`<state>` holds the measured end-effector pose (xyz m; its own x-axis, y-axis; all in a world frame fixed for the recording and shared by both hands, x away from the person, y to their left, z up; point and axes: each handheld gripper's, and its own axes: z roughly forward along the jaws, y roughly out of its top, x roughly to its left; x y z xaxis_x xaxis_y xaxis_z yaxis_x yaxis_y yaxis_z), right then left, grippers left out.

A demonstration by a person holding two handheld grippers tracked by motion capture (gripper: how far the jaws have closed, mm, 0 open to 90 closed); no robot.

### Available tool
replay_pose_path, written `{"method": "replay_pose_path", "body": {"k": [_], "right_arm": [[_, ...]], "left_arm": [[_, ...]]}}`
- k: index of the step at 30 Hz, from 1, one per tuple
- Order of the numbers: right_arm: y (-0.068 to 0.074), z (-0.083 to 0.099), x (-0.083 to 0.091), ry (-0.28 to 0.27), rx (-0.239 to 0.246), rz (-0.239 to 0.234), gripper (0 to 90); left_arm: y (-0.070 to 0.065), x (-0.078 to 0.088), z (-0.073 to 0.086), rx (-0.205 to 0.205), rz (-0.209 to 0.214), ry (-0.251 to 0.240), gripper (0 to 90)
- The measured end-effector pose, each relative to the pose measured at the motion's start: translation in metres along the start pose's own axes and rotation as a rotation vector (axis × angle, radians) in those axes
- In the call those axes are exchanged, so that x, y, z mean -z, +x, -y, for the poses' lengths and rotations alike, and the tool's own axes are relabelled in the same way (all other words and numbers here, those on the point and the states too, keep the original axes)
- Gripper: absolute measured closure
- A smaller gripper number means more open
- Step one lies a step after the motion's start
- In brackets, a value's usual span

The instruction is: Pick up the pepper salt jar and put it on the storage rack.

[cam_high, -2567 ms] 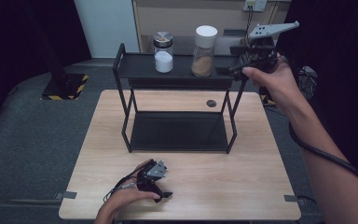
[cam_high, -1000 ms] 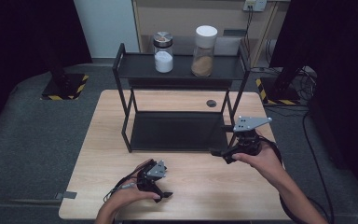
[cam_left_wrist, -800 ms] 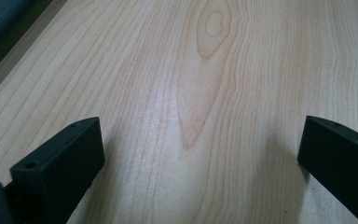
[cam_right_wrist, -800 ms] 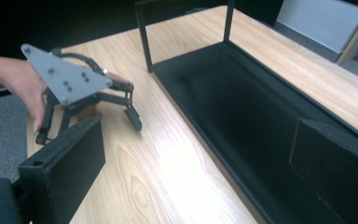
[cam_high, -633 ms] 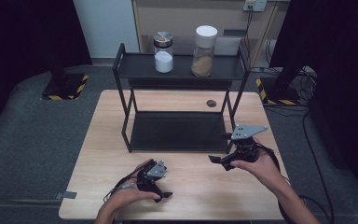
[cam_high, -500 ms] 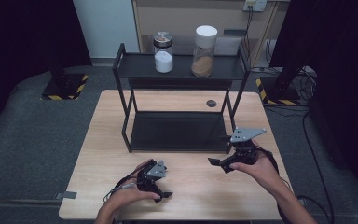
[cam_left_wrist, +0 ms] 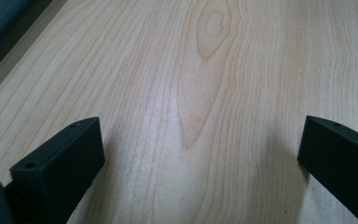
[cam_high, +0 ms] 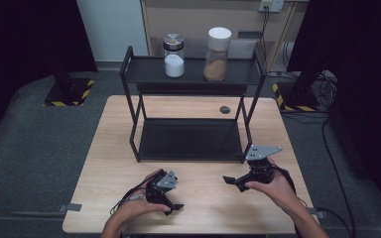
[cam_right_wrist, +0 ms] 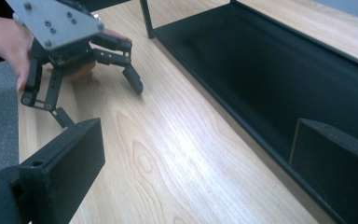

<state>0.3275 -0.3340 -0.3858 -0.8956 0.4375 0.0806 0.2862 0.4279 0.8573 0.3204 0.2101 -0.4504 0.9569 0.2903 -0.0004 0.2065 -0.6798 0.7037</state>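
The right gripper (cam_high: 238, 181) sits low over the wooden surface (cam_high: 203, 208) at about 5 o'clock, just in front of the black two-tier rack (cam_high: 191, 144). Its jaws stand wide apart with nothing between them. The left gripper (cam_high: 171, 204) rests near 7 o'clock, its jaws also spread wide and empty, tips close to the bare wood.

Two jars stand on the rack's top shelf at 12 o'clock: a glass jar of white powder with a metal lid (cam_high: 173, 55) and, just to its right, a taller white-lidded jar of brown powder (cam_high: 217, 53). Both are well apart from the grippers, which appear to be parked.

For another reach to go well, lift clear of the rack's front rail first, approach a jar level, and close on its body below the lid without nudging its neighbour.
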Motion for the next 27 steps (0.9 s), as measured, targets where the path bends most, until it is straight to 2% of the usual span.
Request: {"method": "replay_pose_path", "body": {"k": [16,27], "right_arm": [[0.004,0.037,-0.009,0.051,-0.006,0.035,3.6],[0.005,0.048,-0.011,0.077,-0.009,0.048,3.7]], "left_arm": [[0.0,0.0,0.0,0.0,0.0,-0.001,0.0],[0.0,0.0,0.0,0.001,0.0,-0.001,0.0]]}}
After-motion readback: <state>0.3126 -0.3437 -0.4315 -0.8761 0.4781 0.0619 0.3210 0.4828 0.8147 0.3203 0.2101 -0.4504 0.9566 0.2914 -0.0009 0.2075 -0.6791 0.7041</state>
